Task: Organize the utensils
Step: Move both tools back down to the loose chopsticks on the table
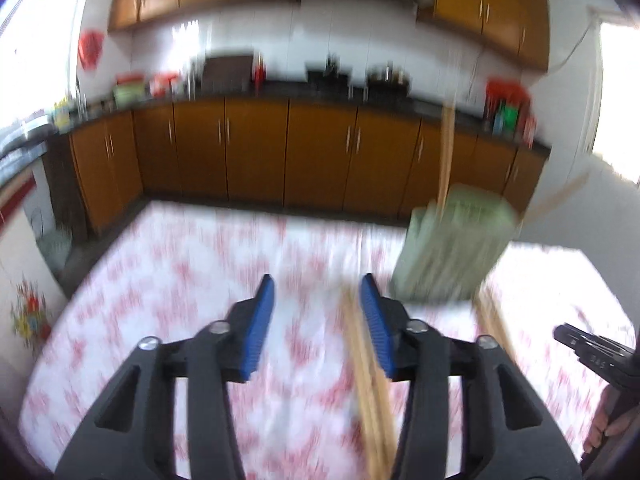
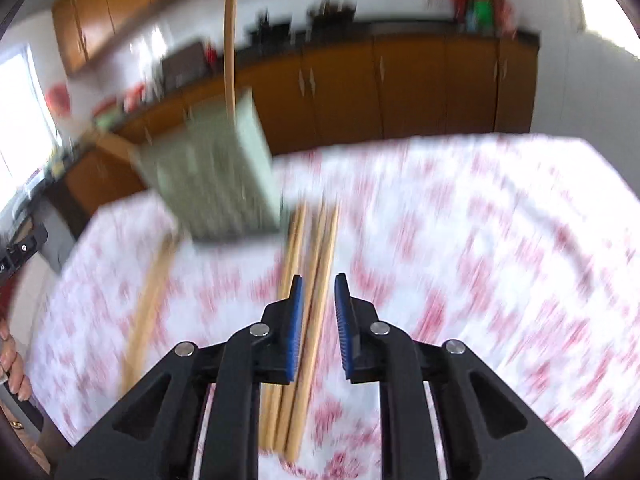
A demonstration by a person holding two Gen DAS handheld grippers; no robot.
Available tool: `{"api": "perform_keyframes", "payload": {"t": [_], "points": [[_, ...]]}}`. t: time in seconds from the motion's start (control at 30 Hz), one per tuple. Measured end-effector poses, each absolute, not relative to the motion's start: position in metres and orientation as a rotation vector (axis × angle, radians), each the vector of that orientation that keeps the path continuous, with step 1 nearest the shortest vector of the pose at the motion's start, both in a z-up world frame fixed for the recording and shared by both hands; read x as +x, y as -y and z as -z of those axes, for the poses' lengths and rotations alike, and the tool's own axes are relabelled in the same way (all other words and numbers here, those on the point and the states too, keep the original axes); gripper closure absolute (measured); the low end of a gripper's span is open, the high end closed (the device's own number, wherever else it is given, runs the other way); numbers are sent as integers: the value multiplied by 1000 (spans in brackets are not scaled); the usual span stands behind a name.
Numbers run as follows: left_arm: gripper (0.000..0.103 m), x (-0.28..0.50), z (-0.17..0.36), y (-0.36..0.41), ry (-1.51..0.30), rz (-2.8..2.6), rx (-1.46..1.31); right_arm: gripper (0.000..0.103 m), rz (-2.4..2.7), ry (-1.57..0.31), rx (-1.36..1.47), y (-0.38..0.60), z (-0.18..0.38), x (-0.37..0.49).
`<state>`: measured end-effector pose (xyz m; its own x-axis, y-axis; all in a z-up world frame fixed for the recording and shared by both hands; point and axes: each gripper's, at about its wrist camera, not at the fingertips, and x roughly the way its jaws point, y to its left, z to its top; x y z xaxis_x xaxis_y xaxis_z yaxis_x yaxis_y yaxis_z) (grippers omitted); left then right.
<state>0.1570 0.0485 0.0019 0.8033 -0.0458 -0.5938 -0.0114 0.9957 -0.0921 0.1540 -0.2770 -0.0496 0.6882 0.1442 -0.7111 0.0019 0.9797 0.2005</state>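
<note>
We see the right gripper (image 2: 318,300), jaws apart, straddling the chopsticks (image 2: 316,248), whose long axis runs toward 12 o'clock; the green holder (image 2: 216,184) stands at 11. The left gripper (image 1: 318,308) is likewise open.

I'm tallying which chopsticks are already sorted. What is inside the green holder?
At least one wooden chopstick stands upright in the green holder, its top rising above the rim. The holder's walls and motion blur hide anything lower inside, so no count is possible.
</note>
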Motion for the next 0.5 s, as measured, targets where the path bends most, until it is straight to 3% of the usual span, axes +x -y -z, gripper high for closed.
{"api": "perform_keyframes", "payload": {"t": [0.17, 0.27, 0.5], "points": [[71, 154, 50, -46, -790, 67, -107, 86, -84, -920, 154, 257, 88, 159], [73, 153, 65, -39, -833, 93, -108, 95, -60, -921, 129, 254, 92, 161], [81, 157, 89, -19, -919, 163, -108, 95, 5, -904, 142, 273, 91, 165]]}}
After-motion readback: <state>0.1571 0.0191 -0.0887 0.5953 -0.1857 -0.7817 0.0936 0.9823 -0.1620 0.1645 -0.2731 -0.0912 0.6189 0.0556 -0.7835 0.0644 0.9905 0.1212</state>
